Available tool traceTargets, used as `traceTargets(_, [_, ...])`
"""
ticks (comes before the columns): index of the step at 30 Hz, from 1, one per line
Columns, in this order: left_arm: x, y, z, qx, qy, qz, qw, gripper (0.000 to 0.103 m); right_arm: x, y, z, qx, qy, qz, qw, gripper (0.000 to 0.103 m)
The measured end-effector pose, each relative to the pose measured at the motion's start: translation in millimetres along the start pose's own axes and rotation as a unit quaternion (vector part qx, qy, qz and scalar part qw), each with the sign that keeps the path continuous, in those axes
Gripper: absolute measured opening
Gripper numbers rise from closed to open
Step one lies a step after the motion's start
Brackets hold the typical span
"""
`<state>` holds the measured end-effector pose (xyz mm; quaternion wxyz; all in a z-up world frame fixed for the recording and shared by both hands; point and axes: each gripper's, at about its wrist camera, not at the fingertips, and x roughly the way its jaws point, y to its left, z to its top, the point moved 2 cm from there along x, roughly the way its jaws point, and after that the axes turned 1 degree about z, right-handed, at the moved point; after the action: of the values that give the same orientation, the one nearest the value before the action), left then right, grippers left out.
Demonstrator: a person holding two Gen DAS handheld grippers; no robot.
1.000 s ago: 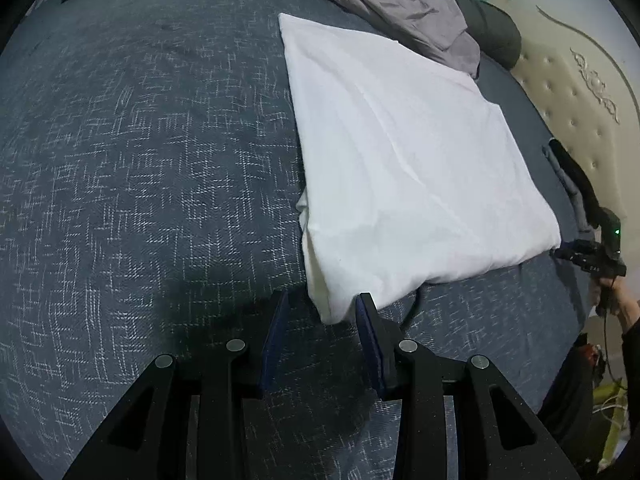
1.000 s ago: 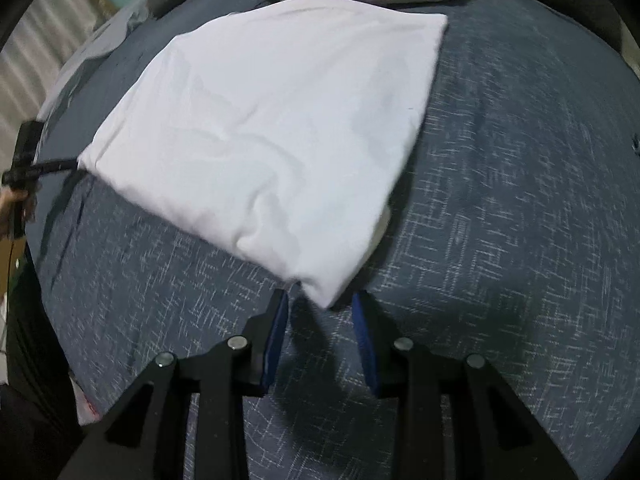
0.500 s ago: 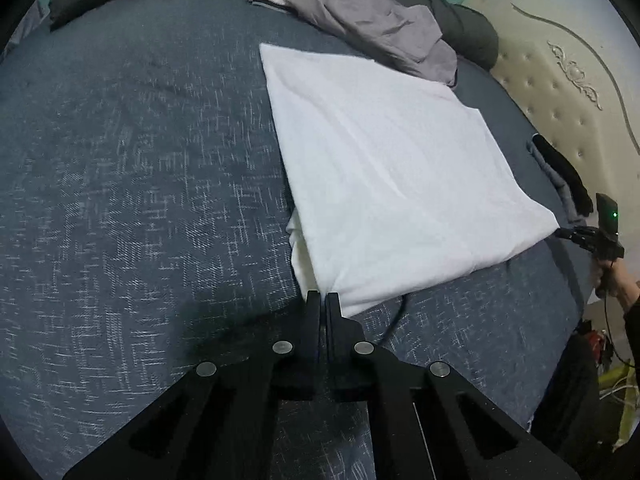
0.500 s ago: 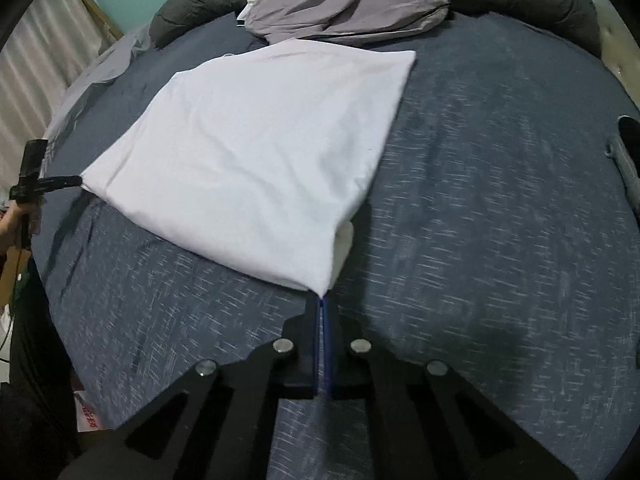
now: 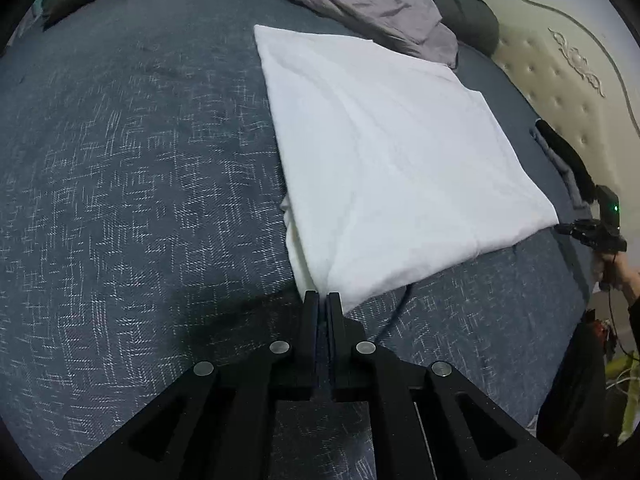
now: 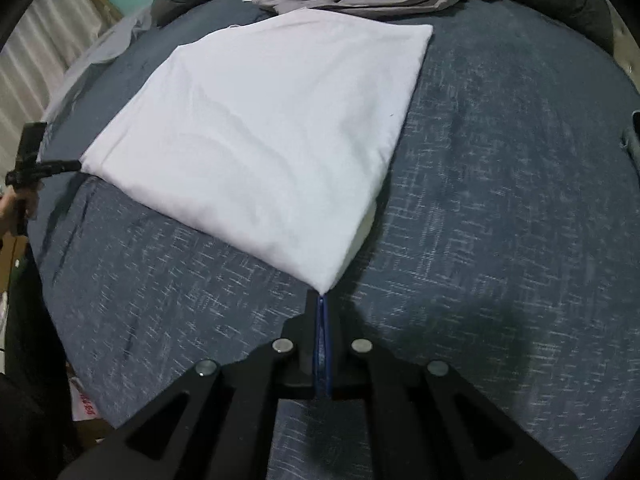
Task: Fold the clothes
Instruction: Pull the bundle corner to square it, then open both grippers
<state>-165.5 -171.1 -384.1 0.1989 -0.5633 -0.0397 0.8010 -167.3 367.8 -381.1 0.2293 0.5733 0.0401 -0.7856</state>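
White cloth, folded, lay flat on blue bedspread. Left gripper and right gripper each clamped one near corner.

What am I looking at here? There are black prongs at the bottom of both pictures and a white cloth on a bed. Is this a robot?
No robot: a person holds a two-fingered claw in each hand, and a small camera on each one looks along its fingers. One picture comes from the left claw, the other from the right claw. On the dark blue bed lies a folded white cloth, with a grey garment heaped beyond it. Both claws have just closed, each pinching one near corner of the white cloth. Each camera also catches the other claw at the cloth's far corner, as with the right one at the edge of the left picture.
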Motion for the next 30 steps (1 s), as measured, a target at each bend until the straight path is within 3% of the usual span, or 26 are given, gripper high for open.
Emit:
traceTargets(1, [-0.9, -1.2, -0.1, 0.006, -0.001, 0.009, 0.9999, 0.011, 1.0, 0.5, 0.5, -0.001, 0.001, -0.007, 1.000, 0.014])
traceTargets(2, [-2.2, -1.8, -0.2, 0.010, -0.003, 0.012, 0.9999, 0.022, 1.5, 1.1, 1.3, -0.002, 0.000, -0.011, 1.000, 0.029])
traceTargets(3, [-3.5, -1.9, -0.4, 0.011, -0.007, 0.012, 0.9998, 0.035, 1.9, 1.7, 2.1, -0.003, -0.001, -0.015, 1.000, 0.035])
traceTargets(4, [-4.8, -2.0, -0.5, 0.013, -0.010, 0.012, 0.9998, 0.040, 2.4, 2.3, 2.9, -0.004, -0.002, -0.019, 1.000, 0.042])
traceTargets(11, [10.8, -1.5, -1.0, 0.020, 0.006, 0.019, 0.9996, 0.043, 13.7, 14.9, 13.6, -0.029, 0.000, -0.034, 0.999, 0.044])
traceTargets(12, [14.6, -1.7, -1.1, 0.019, 0.011, 0.018, 0.9996, 0.041, 16.1, 17.5, 14.9, -0.034, 0.003, -0.035, 0.999, 0.044])
traceTargets(13, [18.0, -2.5, -1.3, 0.020, 0.015, 0.015, 0.9996, 0.036, 18.6, 20.1, 16.2, -0.039, 0.006, -0.036, 0.999, 0.037])
traceTargets(14, [20.8, -3.7, -1.5, 0.023, 0.018, 0.018, 0.9994, 0.016, 20.3, 22.0, 17.3, -0.041, 0.007, -0.036, 0.998, 0.020])
traceTargets(15, [23.4, -5.2, -1.6, 0.028, 0.021, 0.024, 0.9991, 0.008, 20.0, 21.7, 18.0, -0.038, 0.005, -0.035, 0.999, 0.013])
traceTargets(17, [25.0, -6.3, -2.0, 0.030, 0.020, 0.032, 0.9989, 0.006, 17.4, 19.0, 19.2, -0.025, -0.005, -0.030, 0.999, 0.006])
traceTargets(22, [19.0, -7.1, -4.6, 0.049, 0.005, 0.073, 0.9961, 0.004, 1.9, 5.3, 16.8, 0.014, -0.036, -0.036, 0.999, 0.003])
traceTargets(28, [6.2, -3.5, -0.8, 0.068, -0.001, 0.077, 0.9947, 0.004, -28.7, 7.8, 11.7, 0.029, -0.073, -0.033, 0.996, 0.003])
traceTargets(30, [3.3, -2.7, 0.1, 0.072, -0.002, 0.082, 0.9940, 0.004, -26.1, 6.1, 15.7, 0.031, -0.067, -0.035, 0.997, 0.003])
